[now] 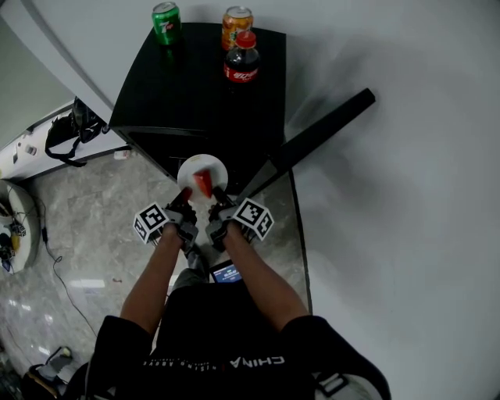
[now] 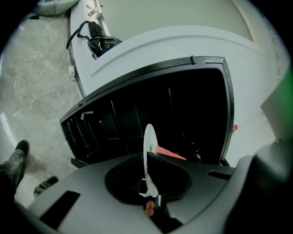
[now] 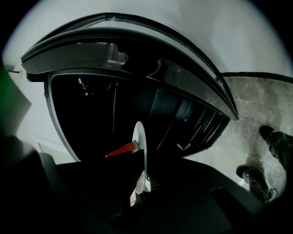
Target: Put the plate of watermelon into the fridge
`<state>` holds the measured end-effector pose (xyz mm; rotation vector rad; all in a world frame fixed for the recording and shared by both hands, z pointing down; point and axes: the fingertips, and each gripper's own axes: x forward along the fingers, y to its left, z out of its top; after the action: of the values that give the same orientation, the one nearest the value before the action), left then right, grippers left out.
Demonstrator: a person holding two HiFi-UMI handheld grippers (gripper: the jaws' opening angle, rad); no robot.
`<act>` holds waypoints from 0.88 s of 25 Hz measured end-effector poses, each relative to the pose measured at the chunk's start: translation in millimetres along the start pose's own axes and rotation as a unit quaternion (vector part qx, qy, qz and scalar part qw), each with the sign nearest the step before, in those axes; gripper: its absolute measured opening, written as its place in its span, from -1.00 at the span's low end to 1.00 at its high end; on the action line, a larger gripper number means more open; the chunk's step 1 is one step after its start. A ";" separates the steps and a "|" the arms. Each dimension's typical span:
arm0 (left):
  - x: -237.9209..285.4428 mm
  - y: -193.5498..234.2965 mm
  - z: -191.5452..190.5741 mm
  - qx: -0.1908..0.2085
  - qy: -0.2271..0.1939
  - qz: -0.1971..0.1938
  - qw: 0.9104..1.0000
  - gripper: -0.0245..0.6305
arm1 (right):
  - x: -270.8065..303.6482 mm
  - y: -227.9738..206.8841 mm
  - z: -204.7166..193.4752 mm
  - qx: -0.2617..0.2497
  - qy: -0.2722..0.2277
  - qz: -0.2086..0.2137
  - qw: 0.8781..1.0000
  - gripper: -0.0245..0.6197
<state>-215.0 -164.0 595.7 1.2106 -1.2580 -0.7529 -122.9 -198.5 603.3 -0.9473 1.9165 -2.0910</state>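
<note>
A green aluminium soda can [image 1: 166, 22] stands well to the left of an orange soda can [image 1: 237, 23]. A dark plastic cola bottle with a red cap and red label [image 1: 242, 62] stands just in front of the orange can. A black bag with a looped strap [image 1: 66, 134] lies on a long white ledge [image 1: 27, 148] at the left. Below it spreads a grey marble-patterned floor [image 1: 101, 226], across which a thin black cable [image 1: 56, 266] runs. A plain white wall [image 1: 406, 195] fills the right side.

The plate [image 1: 188, 169] is before the fridge [image 1: 180, 86], 1 bottle [image 1: 242, 62] atop it.
</note>
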 end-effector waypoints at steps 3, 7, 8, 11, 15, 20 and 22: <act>12.0 9.9 6.3 0.001 0.001 0.003 1.000 -0.85 | 11.9 -6.3 5.1 -0.004 -0.010 -0.001 1.000 -0.86; 28.3 26.6 14.2 -0.005 0.008 0.011 1.000 -0.86 | 29.2 -18.8 11.3 -0.003 -0.025 0.000 1.000 -0.86; 32.8 30.1 16.9 -0.006 0.010 0.010 1.000 -0.86 | 34.2 -21.7 12.8 -0.004 -0.028 0.000 1.000 -0.86; 44.7 41.0 25.8 -0.010 0.012 0.003 1.000 -0.86 | 50.1 -27.8 16.8 -0.013 -0.031 0.003 0.999 -0.86; 62.2 53.6 38.4 -0.011 0.009 -0.013 1.000 -0.86 | 72.4 -35.3 23.9 -0.030 -0.034 0.015 0.999 -0.86; 79.1 67.3 47.4 -0.007 0.016 -0.023 1.000 -0.86 | 90.2 -47.2 29.5 -0.032 -0.050 0.024 0.998 -0.86; 84.8 71.2 49.3 -0.003 0.019 -0.026 0.999 -0.86 | 94.6 -51.7 31.5 -0.028 -0.056 0.026 0.998 -0.86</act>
<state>-257.4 -237.6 682.3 1.2514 -1.1965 -0.7682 -165.3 -264.3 683.9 -0.9919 1.9308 -1.9220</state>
